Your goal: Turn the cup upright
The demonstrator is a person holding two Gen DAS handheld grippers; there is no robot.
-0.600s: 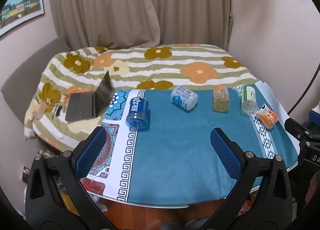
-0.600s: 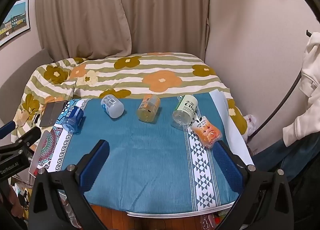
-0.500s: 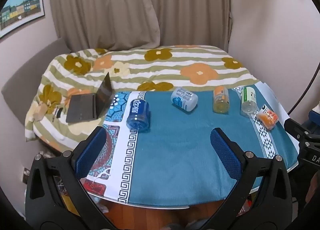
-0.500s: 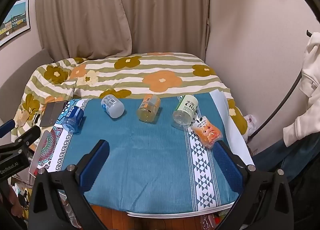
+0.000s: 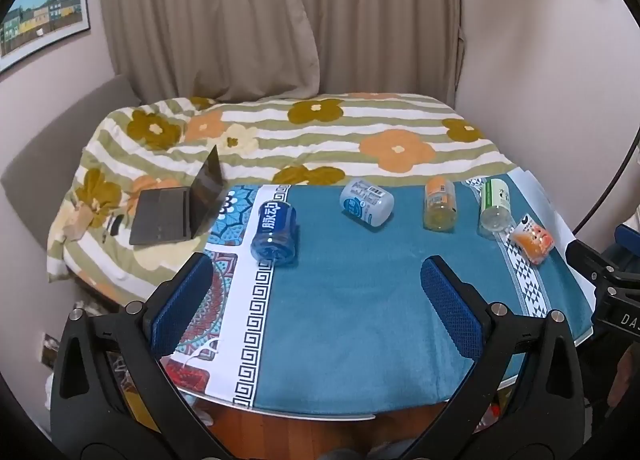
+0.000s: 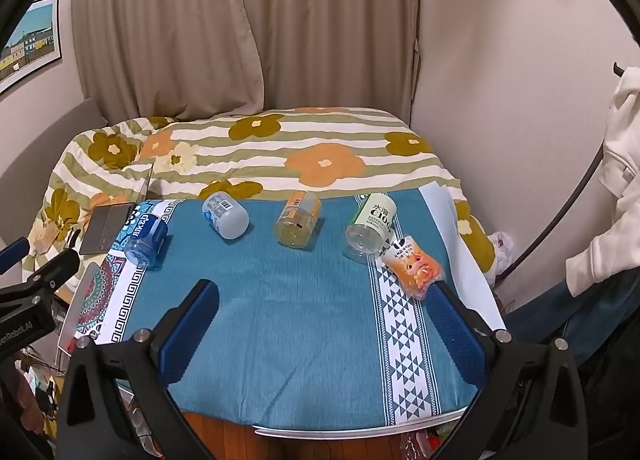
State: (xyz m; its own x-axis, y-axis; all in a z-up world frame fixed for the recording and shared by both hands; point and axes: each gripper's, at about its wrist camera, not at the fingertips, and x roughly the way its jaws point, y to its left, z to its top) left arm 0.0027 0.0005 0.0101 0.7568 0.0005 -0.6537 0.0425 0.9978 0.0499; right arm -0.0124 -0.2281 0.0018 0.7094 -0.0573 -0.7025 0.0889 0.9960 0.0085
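Five cups lie on their sides on the blue tablecloth (image 6: 288, 324). The right gripper (image 6: 322, 324) hovers wide apart above it, empty. The orange cup (image 6: 416, 270) lies nearest its right finger.

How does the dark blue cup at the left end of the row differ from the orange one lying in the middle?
The dark blue cup carries large white characters on a solid blue wrap; the orange cup has an orange label over a clear, yellowish body. The blue cup lies half on the cloth's white patterned border, while the orange cup lies fully on the plain teal cloth. Both are tipped on their sides, untouched by either gripper.
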